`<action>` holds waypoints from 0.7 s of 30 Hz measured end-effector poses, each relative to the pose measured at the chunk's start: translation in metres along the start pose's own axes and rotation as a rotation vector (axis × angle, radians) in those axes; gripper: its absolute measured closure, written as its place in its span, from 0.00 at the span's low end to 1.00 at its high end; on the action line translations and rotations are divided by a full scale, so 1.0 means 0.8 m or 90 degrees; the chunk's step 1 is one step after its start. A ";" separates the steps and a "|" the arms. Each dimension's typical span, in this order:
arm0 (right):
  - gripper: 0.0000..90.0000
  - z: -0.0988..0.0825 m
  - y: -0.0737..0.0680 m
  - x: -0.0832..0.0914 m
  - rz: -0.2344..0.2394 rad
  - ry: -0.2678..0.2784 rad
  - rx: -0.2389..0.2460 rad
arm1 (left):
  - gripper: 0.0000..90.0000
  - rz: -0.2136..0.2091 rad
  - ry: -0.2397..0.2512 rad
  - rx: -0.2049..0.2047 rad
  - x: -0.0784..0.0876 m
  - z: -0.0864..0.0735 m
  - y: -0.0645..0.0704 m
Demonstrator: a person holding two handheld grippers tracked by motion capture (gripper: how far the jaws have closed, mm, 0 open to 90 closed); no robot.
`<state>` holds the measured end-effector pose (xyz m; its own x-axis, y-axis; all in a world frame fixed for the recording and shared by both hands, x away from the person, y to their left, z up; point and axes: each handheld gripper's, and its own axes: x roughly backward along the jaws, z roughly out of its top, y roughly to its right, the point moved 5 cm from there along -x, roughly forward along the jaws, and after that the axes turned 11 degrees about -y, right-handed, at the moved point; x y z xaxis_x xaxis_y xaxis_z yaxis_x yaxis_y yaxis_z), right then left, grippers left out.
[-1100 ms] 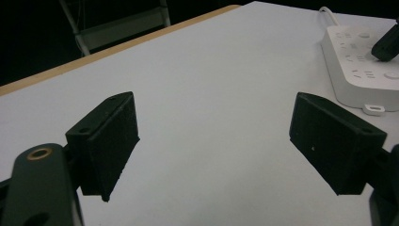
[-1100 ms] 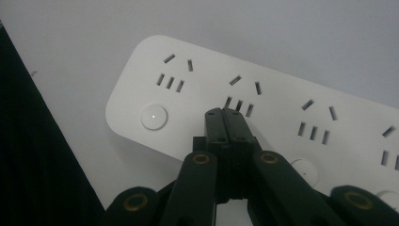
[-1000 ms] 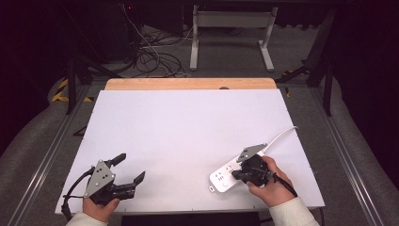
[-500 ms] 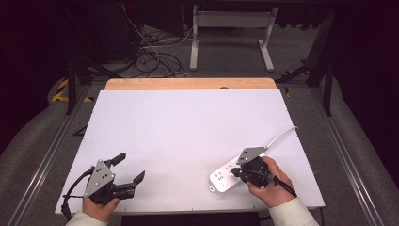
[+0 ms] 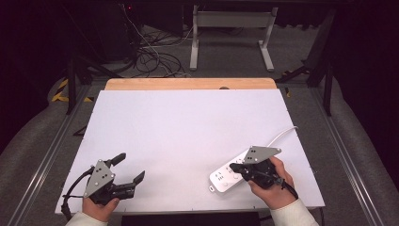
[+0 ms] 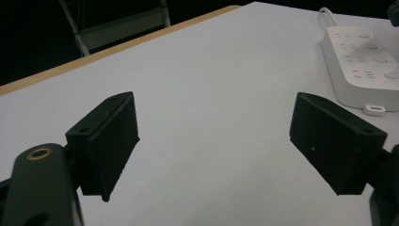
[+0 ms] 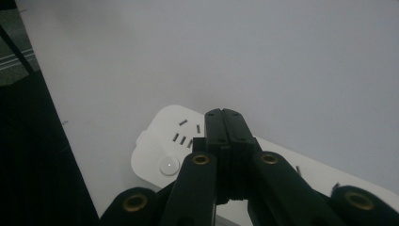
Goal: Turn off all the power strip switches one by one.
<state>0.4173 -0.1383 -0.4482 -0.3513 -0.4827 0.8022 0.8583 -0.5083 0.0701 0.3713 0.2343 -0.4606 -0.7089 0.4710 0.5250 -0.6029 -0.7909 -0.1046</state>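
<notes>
White power strip [image 5: 230,173] lies near right on the surface [image 5: 188,127]. Right tongs [image 7: 223,115] are pressed together above it, empty; aim squarely at a button. Left tongs [image 5: 126,169] gape wide, empty.

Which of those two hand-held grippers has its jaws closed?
The right hand-held gripper, above the white power strip: its jaws are pressed together. The left hand-held gripper has its jaws spread wide.

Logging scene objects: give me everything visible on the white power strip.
The power strip is a white, glossy plastic bar with rounded corners, lying flat and diagonal on the white table near its front right. Its top shows socket slots and round buttons; a small tab sticks out at one end. A white cable leaves the far end. The right gripper, shut, sits over it.
</notes>
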 end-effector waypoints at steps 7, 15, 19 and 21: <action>1.00 0.013 -0.032 -0.006 0.032 -0.006 0.045 | 0.18 0.001 -0.002 -0.005 0.000 0.000 0.000; 1.00 0.011 -0.037 -0.018 0.051 -0.033 0.047 | 0.18 -0.001 -0.001 0.000 0.000 0.000 0.001; 1.00 0.007 -0.038 -0.026 0.057 -0.060 0.048 | 0.18 0.000 -0.001 -0.002 0.000 0.000 0.000; 1.00 0.005 -0.038 -0.030 0.059 -0.075 0.051 | 0.18 0.000 0.000 -0.001 0.000 0.000 0.000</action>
<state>0.4012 -0.1086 -0.4672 -0.2275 -0.4357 0.8709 0.9138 -0.4045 0.0364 0.3711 0.2341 -0.4604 -0.7090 0.4711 0.5247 -0.6036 -0.7901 -0.1062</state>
